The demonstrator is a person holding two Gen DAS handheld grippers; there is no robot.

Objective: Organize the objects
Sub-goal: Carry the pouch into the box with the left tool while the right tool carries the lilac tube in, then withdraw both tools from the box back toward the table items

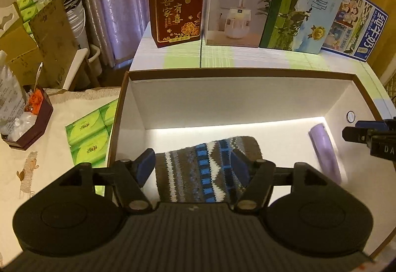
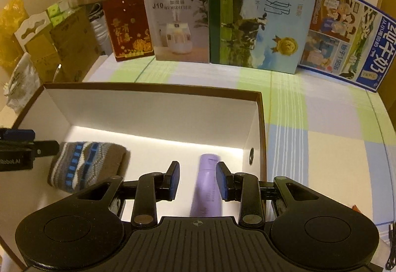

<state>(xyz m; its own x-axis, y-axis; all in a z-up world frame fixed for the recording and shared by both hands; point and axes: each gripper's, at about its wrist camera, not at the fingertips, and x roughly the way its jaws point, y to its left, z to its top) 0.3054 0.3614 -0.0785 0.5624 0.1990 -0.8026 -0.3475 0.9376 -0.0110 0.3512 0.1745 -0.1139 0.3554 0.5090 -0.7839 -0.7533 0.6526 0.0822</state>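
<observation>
A white box with a brown rim stands on the checked table. A brown, blue and white knitted sock lies on its floor at the left. A purple bottle lies at the right. My left gripper is open over the sock, its jaws on either side and apart from it. My right gripper is open over the bottle, with gaps between the pads and the bottle. Each gripper shows at the edge of the other view.
Upright boxes stand along the table's back: a red one, a humidifier box, two milk cartons. Green tissue packs and a dark tray of clutter sit to the left. Cardboard boxes stand beyond.
</observation>
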